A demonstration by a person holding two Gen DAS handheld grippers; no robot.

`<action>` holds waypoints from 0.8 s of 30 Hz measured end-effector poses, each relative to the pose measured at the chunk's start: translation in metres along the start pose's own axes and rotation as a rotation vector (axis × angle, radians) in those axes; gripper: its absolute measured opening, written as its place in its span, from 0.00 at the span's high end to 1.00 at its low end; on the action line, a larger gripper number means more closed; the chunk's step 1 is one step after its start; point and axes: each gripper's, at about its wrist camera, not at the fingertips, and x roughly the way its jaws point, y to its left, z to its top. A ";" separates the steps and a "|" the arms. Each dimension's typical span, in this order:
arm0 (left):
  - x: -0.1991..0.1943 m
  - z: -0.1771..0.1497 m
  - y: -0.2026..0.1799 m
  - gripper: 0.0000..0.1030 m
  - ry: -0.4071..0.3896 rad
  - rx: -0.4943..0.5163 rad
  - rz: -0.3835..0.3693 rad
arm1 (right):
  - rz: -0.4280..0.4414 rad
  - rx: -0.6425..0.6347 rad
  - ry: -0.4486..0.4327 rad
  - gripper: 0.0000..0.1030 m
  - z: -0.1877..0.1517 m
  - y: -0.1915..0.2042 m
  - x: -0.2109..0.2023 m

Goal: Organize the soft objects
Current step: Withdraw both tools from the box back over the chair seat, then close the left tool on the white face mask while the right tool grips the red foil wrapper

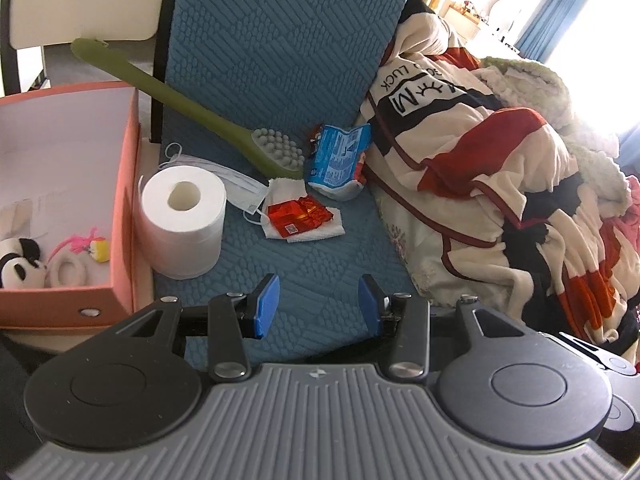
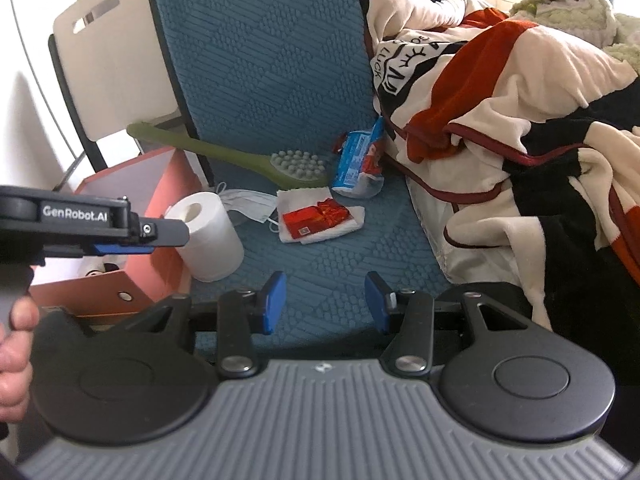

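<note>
On the blue textured mat lie a white toilet roll, a face mask, a white tissue pack with a red wrapper on it, a blue tissue pack and a green long-handled brush. They also show in the right wrist view: roll, red-topped pack, blue pack. The orange box at left holds a panda plush and small toys. My left gripper is open and empty above the mat's near part. My right gripper is open and empty beside it.
A heap of cream, red and black blankets and clothes lies right of the mat, also in the right wrist view. A white chair stands behind the box. The left gripper's body shows at left in the right wrist view.
</note>
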 end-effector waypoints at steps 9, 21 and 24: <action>0.039 0.025 -0.003 0.52 0.036 -0.004 0.025 | 0.006 -0.016 0.023 0.55 0.017 -0.018 0.030; 0.080 0.060 0.003 0.45 0.052 -0.003 0.057 | 0.043 -0.036 0.060 0.55 0.038 -0.031 0.075; 0.092 0.068 0.003 0.45 0.071 0.020 0.067 | 0.046 -0.039 0.069 0.55 0.044 -0.035 0.088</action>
